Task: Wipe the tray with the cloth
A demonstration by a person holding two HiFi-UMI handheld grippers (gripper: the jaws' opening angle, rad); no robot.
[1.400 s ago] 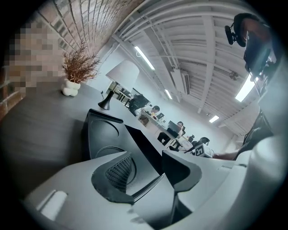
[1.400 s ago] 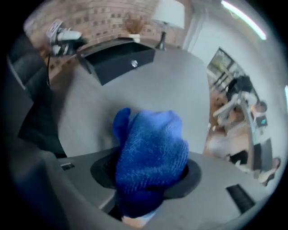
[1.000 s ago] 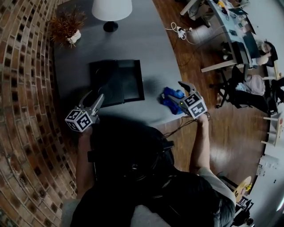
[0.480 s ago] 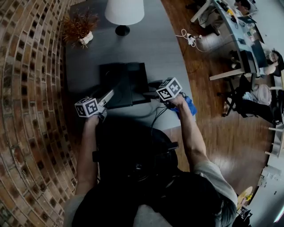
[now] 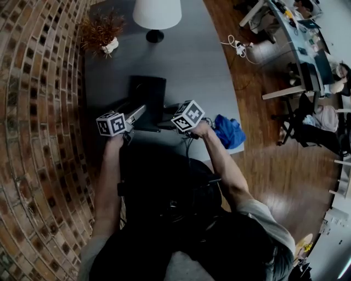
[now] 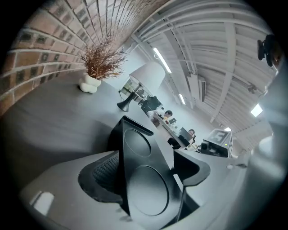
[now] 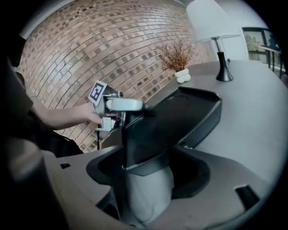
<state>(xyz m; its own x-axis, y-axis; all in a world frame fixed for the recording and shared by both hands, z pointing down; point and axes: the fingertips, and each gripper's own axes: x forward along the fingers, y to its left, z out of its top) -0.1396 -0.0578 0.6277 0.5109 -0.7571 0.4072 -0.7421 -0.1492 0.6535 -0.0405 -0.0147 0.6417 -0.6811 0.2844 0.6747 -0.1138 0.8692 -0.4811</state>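
The black tray (image 5: 148,94) stands tilted up on the grey table; its underside with round recesses (image 6: 143,193) faces the left gripper view. My left gripper (image 5: 139,113) is at its near left edge. Its jaws have just been opening and now stand apart, with the tray's edge between them. My right gripper (image 5: 166,125) grips the tray's near corner (image 7: 135,157), jaws closed on the rim. The blue cloth (image 5: 228,131) lies crumpled on the table right of the right hand, held by neither gripper. The left gripper (image 7: 114,105) also shows in the right gripper view.
A white lamp (image 5: 156,13) and a dried plant in a white pot (image 5: 102,32) stand at the table's far end. A brick wall (image 5: 38,110) runs along the left. The table's curved edge (image 5: 233,104) drops to a wooden floor on the right.
The right gripper swung left from the blue cloth to the tray's near corner, leaving the cloth on the table. The left gripper's jaws parted at the tray's edge. The tray now stands tilted.
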